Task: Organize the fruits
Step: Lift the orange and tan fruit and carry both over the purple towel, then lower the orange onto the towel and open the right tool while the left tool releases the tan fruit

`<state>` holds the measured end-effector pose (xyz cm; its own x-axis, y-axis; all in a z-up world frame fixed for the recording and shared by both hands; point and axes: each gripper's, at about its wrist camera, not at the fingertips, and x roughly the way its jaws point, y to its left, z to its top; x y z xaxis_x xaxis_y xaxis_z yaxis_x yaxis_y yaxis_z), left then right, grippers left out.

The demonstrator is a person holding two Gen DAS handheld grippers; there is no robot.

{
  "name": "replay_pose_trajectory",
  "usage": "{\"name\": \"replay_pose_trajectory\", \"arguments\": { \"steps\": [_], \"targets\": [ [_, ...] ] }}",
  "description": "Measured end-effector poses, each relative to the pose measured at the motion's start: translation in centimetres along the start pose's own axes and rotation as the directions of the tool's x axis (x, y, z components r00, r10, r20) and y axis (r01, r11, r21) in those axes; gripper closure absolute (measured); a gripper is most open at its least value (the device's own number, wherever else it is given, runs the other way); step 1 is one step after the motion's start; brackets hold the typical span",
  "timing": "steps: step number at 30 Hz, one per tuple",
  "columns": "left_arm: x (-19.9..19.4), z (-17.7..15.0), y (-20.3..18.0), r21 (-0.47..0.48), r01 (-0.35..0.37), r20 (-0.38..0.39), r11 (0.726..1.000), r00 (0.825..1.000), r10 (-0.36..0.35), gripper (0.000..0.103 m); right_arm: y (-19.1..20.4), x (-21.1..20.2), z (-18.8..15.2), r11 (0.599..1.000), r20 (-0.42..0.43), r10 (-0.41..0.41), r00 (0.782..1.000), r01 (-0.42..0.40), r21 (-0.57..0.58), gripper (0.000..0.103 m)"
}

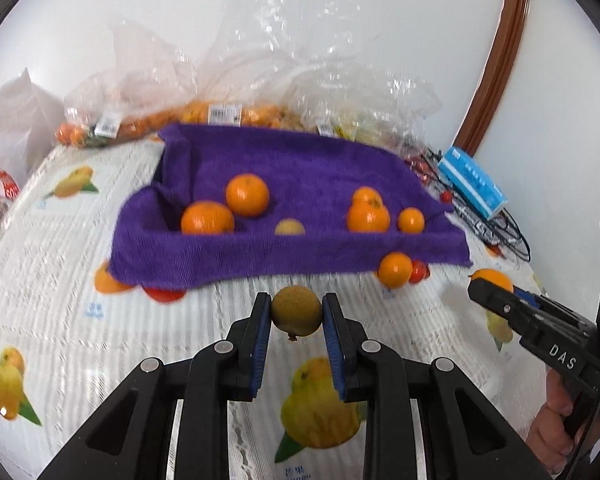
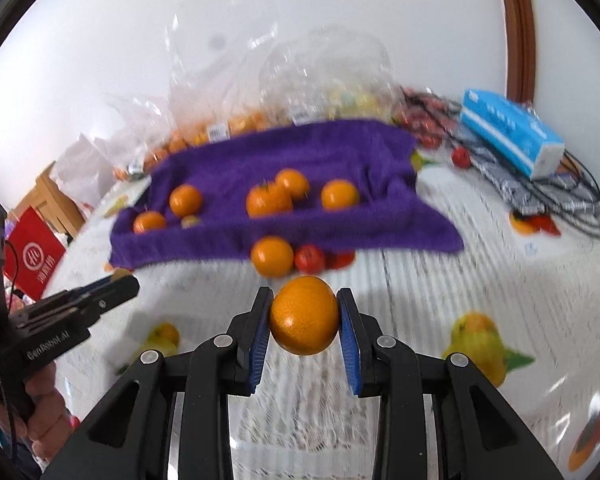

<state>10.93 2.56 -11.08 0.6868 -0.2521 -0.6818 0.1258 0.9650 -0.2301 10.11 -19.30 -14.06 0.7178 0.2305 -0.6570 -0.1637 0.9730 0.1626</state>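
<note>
Through my left wrist view, my left gripper [image 1: 296, 311] pinches a brownish-green fruit [image 1: 296, 310] between narrowly parted jaws, held in front of the purple towel [image 1: 292, 256]. Through my right wrist view, my right gripper [image 2: 304, 312] clamps an orange [image 2: 304, 314], jaws slightly wider, also before that towel, where other oranges [image 2: 269, 199] rest.

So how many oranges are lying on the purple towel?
5 on the purple towel: left pair, front orange and back orange; right trio, rear orange, middle orange, small orange. Folds may hide more.
</note>
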Motion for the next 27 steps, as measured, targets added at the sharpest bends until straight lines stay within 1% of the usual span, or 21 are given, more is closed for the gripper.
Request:
{"name": "replay_pose_trajectory", "arguments": {
  "steps": [4, 13, 20, 24, 26, 27],
  "targets": [
    [-0.5, 1.6, 0.2, 0.0, 0.002, 0.033, 1.0, 0.999, -0.002, 0.078, 0.5, -0.4, 2.0, 1.0, 0.036, -0.007, 0.999, 0.007, -0.014, 0.071],
    [-0.1, 6.0, 0.8, -0.02, -0.032, 0.114, 0.999, 0.993, 0.034, 0.078, 1.5, 0.0, 6.3, 0.999, 0.111, 0.01, 0.994, -0.006, -0.04, 0.071],
    [1.8, 8.9, 1.0, -0.024, -0.065, 0.145, 0.998, 0.987, 0.067, 0.078, 2.0, 1.7, 9.2, 0.999, 0.141, 0.016, 0.99, -0.01, -0.045, 0.071],
    [3.6, 10.4, 1.2, -0.051, -0.046, 0.149, 0.998, 0.987, 0.053, 0.078, 2.0, 3.1, 10.9, 0.999, 0.148, 0.024, 0.989, -0.019, -0.036, 0.071],
    [4.4, 10.4, 1.2, -0.055, -0.04, 0.152, 0.998, 0.987, 0.048, 0.078, 2.0, 3.7, 11.6, 0.999, 0.151, 0.023, 0.988, -0.018, -0.035, 0.071],
    [4.9, 10.2, 1.4, -0.057, -0.048, 0.149, 0.997, 0.987, 0.056, 0.078, 1.9, 4.1, 11.9, 0.999, 0.151, 0.02, 0.988, -0.015, -0.034, 0.071]
  ]
}}
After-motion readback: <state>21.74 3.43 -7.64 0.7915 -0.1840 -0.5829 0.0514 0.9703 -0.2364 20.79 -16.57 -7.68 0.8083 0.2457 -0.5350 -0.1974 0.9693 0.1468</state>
